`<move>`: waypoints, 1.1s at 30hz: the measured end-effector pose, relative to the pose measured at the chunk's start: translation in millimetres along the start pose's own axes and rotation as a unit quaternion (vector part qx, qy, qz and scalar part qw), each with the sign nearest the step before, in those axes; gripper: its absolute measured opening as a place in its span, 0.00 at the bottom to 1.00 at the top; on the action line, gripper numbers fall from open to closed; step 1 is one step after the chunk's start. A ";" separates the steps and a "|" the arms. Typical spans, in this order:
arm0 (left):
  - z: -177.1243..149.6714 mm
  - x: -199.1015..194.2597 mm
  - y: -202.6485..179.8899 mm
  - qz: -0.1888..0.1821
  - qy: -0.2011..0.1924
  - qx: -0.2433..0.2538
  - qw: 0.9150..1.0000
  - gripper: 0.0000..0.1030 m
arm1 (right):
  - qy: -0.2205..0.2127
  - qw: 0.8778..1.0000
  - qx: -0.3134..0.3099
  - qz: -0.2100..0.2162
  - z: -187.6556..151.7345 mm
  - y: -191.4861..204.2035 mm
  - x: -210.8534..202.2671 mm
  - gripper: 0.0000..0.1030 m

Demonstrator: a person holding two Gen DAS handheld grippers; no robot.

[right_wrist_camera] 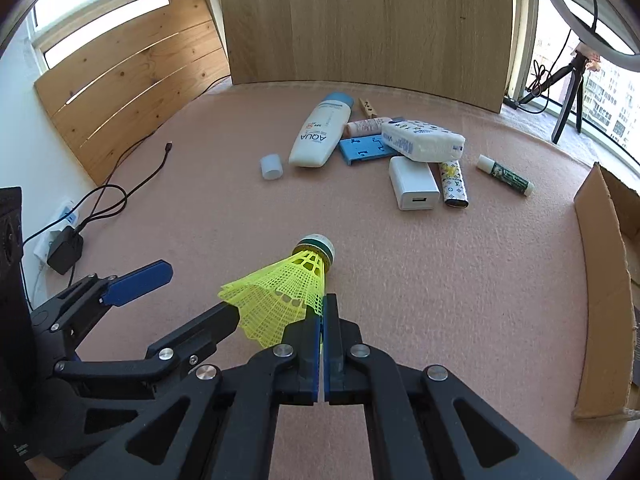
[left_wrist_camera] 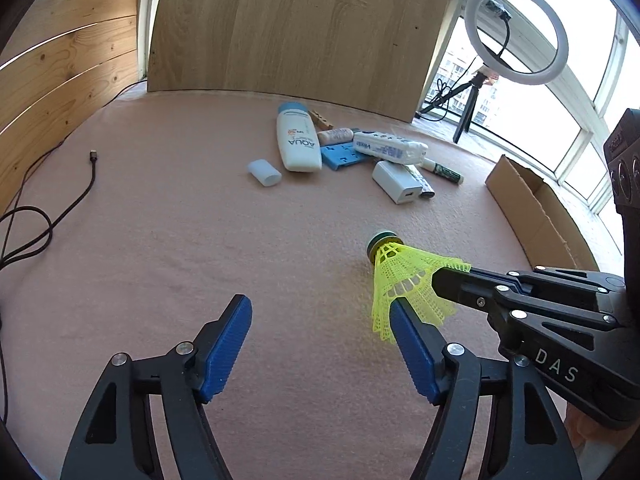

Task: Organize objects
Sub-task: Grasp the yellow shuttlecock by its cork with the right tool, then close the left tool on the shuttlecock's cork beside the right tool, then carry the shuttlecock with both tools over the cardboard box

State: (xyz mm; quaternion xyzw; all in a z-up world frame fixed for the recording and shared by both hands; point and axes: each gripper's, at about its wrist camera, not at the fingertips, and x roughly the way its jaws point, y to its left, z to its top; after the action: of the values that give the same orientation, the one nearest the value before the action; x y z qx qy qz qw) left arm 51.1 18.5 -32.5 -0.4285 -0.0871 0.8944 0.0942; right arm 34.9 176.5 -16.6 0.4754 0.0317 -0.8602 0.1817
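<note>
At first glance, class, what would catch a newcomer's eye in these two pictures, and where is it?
The neon-yellow shuttlecock stands out first, low in the foreground, its skirt pinched by the shut right gripper above the pink table cover. Beyond it, mid-table, lies a cluster around a white AQUA sunscreen bottle. The open left gripper holds nothing, and a cardboard box sits at the right edge.

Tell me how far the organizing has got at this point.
Early. Nothing is visibly sorted; little of the cardboard box interior shows. In hand: the right tongs pinch the yellow shuttlecock by its skirt; the left tongs are open. Left: sunscreen bottle, white charger, tissue pack, glue stick still on the cloth.
</note>
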 end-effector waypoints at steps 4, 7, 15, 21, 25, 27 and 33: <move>-2.8 7.6 3.2 -0.025 0.010 0.003 1.000 0.61 | 0.000 1.000 0.000 0.019 -4.4 -0.5 -6.6 0.01; -5.0 10.6 0.1 -0.048 0.019 0.020 0.998 0.36 | 0.000 1.000 -0.008 0.030 -6.8 3.7 -11.0 0.01; 1.0 -8.8 -22.9 -0.037 0.015 0.046 0.998 0.04 | -0.010 0.999 -0.011 0.028 -12.8 14.6 -25.2 0.01; 22.5 -42.9 -37.6 -0.029 -0.009 0.057 0.998 0.03 | -0.046 0.999 -0.009 0.021 -2.5 14.0 -53.3 0.01; 40.0 -64.9 -50.7 -0.027 -0.030 0.065 0.997 0.03 | -0.077 0.997 -0.005 0.020 7.1 12.4 -78.4 0.01; 46.4 -72.8 -56.6 -0.027 -0.038 0.071 0.996 0.03 | -0.091 0.996 -0.009 0.016 11.7 12.6 -89.2 0.01; 58.7 -89.7 -68.4 -0.028 -0.054 0.081 0.995 0.03 | -0.116 0.993 -0.002 0.010 18.8 5.5 -109.2 0.01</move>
State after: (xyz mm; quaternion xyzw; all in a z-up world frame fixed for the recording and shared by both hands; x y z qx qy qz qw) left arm 66.7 58.5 87.3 -0.3680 -0.0316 0.9173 0.1489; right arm 74.2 197.9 84.8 0.3722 0.0075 -0.9076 0.1941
